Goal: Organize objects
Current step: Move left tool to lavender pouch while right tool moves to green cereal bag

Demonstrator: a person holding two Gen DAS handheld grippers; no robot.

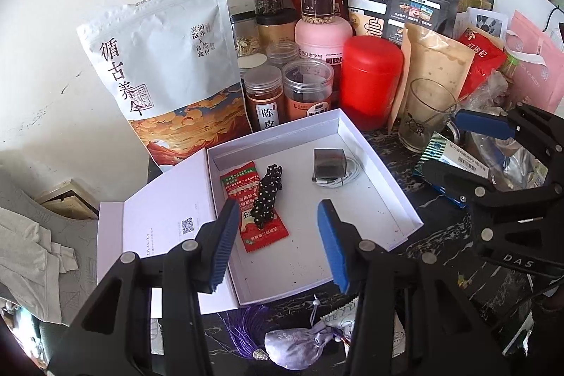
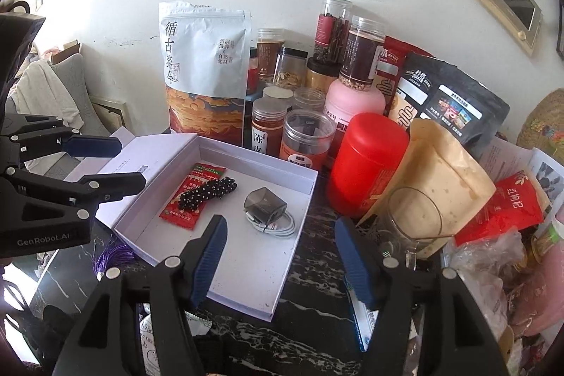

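Observation:
An open white box (image 1: 299, 256) (image 2: 246, 270) lies on the dark marble top, its lid (image 1: 165, 217) folded out to the left. Inside are a red sachet (image 1: 264, 235) (image 2: 204, 173), a black polka-dot hair tie (image 1: 269, 192) (image 2: 208, 191) lying across it, and a grey charger (image 1: 329, 161) (image 2: 262, 205) with a coiled white cable (image 2: 282, 228). My left gripper (image 1: 277, 210) (image 2: 130, 162) hangs open above the box, nothing between its fingers. My right gripper (image 2: 280, 224) (image 1: 444, 147) is open over the box's right edge, also holding nothing.
A purple pouch (image 1: 296, 347) with a tassel (image 2: 112, 256) lies at the table's front. A glass (image 1: 423, 115) (image 2: 412, 221) and a blue-green medicine box (image 1: 447, 161) sit right of the white box. Behind stand a large white bag (image 1: 165, 66), several jars and a red canister (image 1: 370, 80).

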